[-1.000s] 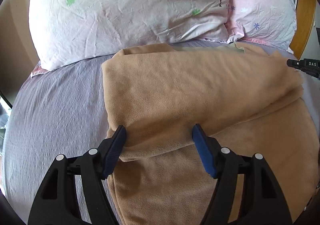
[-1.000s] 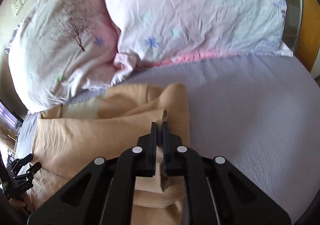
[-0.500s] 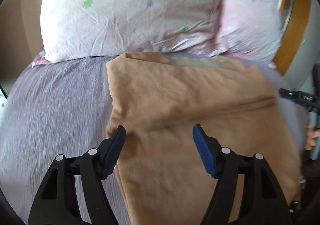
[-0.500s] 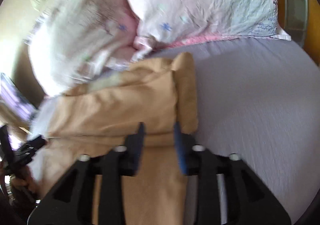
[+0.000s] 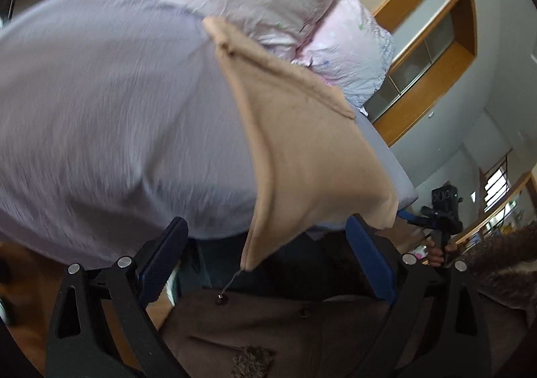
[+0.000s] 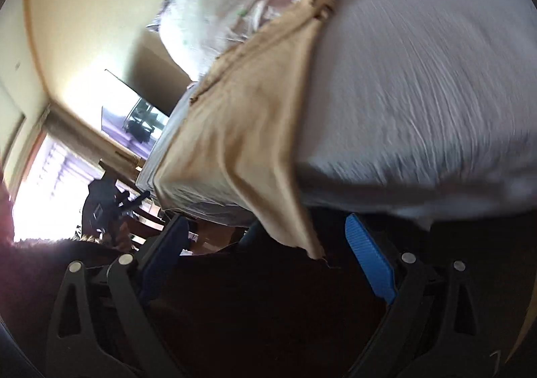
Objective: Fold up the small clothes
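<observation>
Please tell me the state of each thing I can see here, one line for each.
Tan fleece garment: folded, lying on bed, near corner hanging over edge.
Left tongs: open, holding nothing.
Right tongs: open, holding nothing.
Lilac bed sheet: spread, wrinkled.

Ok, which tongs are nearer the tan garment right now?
Left, but only marginally. The left tongs are open, with a hanging corner of the tan garment dangling between their tips. The right tongs are open just below its other corner.

Tan fleece garment [image 5: 302, 149], flat on the lavender bedsheet [image 5: 117, 116], near corner overhanging the bed edge.
</observation>
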Demonstrator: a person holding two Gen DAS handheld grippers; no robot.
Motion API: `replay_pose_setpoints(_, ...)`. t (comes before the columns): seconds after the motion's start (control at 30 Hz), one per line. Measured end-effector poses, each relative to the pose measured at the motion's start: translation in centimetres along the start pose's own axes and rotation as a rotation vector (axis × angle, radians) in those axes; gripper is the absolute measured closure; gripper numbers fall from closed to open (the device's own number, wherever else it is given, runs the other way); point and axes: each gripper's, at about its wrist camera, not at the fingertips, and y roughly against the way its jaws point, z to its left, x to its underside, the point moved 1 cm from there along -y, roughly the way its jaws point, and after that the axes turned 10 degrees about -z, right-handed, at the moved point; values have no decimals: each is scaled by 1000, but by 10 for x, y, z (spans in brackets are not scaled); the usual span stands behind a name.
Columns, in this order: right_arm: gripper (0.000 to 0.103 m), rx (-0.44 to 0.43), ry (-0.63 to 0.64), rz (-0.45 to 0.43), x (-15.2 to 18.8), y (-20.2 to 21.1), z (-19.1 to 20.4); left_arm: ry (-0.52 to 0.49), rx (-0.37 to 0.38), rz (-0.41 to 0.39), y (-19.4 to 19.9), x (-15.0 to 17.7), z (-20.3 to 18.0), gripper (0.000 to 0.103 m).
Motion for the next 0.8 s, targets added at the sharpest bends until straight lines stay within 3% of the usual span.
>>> replay_pose_setpoints(0.13, 8, -24, -18, 62, 0, -35, -9, 43, 16, 63, -37, 11, 8, 13)
replay_pose_setpoints(0.2, 8, -47, -20, 83, 2, -50, -10, 65, 33, 80, -54, 11, 9, 23)
replay_pose_setpoints(0.23, 14, -62, -26, 92, 2, -57, -10, 98, 52, 110, -61, 11, 10, 26)
replay_pose_setpoints(0.27, 43, -76, -27, 98, 4, -61, -10, 121, 56, 120, -67, 11, 12, 38)
replay_pose_setpoints(0.3, 67, -115, -27, 111, 8, -64, -8, 158, 68, 132, -74, 11, 15, 64)
replay_pose_setpoints(0.33, 94, -139, -23, 126, 10, -66, -5, 204, 93, 142, -76, 11, 19, 78)
replay_pose_setpoints(0.37, 95, -145, -9, 129, 12, -64, -1, 263, 135, 142, -75, 10, 23, 98)
replay_pose_setpoints(0.43, 95, -201, 31, 98, 8, -48, 14, 317, 187, 117, -63, 7, 22, 99)
replay_pose_setpoints(0.57, 95, -276, 121, -30, -33, -16, 50, 261, 244, 38, -37, -31, -8, 99)
replay_pose_setpoints(0.63, 95, -309, 165, -97, -61, -10, 66, 232, 252, -16, -36, -67, -18, 99)
replay_pose_setpoints(0.73, 93, -323, 177, -201, -122, -21, 77, 234, 220, -85, -61, -126, -14, 99)
replay_pose_setpoints(0.8, 91, -270, 121, -270, -171, -44, 69, 292, 177, -122, -94, -166, 3, 99)
